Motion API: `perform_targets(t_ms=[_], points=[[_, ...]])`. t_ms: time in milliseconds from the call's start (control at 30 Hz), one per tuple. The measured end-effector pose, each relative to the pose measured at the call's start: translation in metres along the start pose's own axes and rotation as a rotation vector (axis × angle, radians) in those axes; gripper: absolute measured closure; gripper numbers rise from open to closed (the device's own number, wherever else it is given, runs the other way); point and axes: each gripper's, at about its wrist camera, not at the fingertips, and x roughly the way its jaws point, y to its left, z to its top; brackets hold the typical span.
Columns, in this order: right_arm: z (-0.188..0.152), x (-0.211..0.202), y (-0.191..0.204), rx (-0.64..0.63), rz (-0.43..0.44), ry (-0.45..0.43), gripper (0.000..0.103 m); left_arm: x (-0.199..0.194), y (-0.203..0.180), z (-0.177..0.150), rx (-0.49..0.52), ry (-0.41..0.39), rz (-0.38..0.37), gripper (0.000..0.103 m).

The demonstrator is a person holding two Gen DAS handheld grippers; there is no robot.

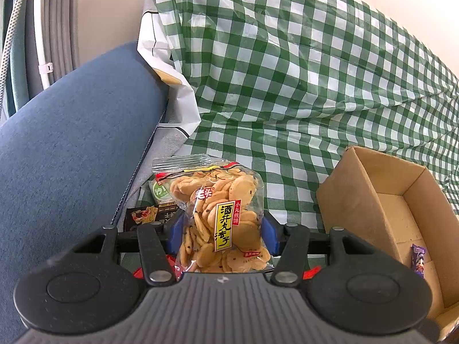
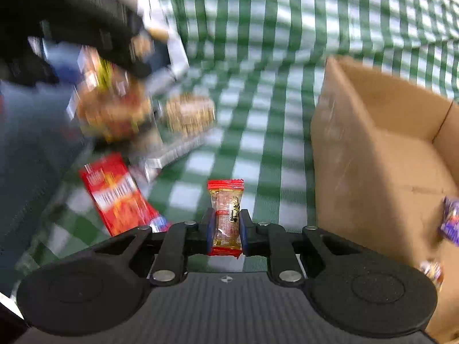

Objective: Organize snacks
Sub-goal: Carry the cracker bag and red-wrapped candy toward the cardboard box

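My left gripper [image 1: 222, 230] is shut on a clear bag of round crackers [image 1: 221, 215] with a yellow label, held above the green checked cloth. My right gripper [image 2: 226, 226] is shut on a small red-ended candy wrapper [image 2: 226, 215], held upright above the cloth. An open cardboard box [image 1: 355, 209] stands to the right of both grippers; in the right wrist view the box [image 2: 373, 143] holds a purple packet [image 2: 451, 220]. The purple packet also shows in the left wrist view [image 1: 418, 259]. The right wrist view is blurred; the left gripper with its cracker bag [image 2: 112, 109] shows at upper left.
A red snack packet [image 2: 117, 195] and a cracker box [image 2: 186, 117] lie on the checked cloth [image 2: 258, 143]. A dark snack box [image 1: 143, 215] and a green packet [image 1: 162, 192] lie under my left gripper. A blue cushion [image 1: 71, 143] rises at left.
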Motion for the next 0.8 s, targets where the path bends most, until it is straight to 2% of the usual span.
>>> perform_targets(t_ms=[200,400,567,667,800], points=[[0.014,-0.045,-0.018,-0.014,0.045,-0.169,0.085,-0.002,-0.002,0.000,0.003,-0.011,-0.004,0.043],[0.043,-0.094,-0.066,0.026,0.069,-0.292,0.085,-0.002,-0.015,-0.001,0.025,-0.026,-0.026,0.043],[0.056,-0.119,-0.127,0.070,0.016,-0.303,0.085,0.001,-0.034,-0.006,0.066,-0.041,-0.047,0.043],[0.047,-0.125,-0.160,0.081,-0.061,-0.299,0.085,0.001,-0.047,-0.010,0.093,-0.059,-0.063,0.043],[0.027,-0.127,-0.198,0.197,-0.150,-0.273,0.085,-0.002,-0.062,-0.011,0.104,-0.085,-0.093,0.043]])
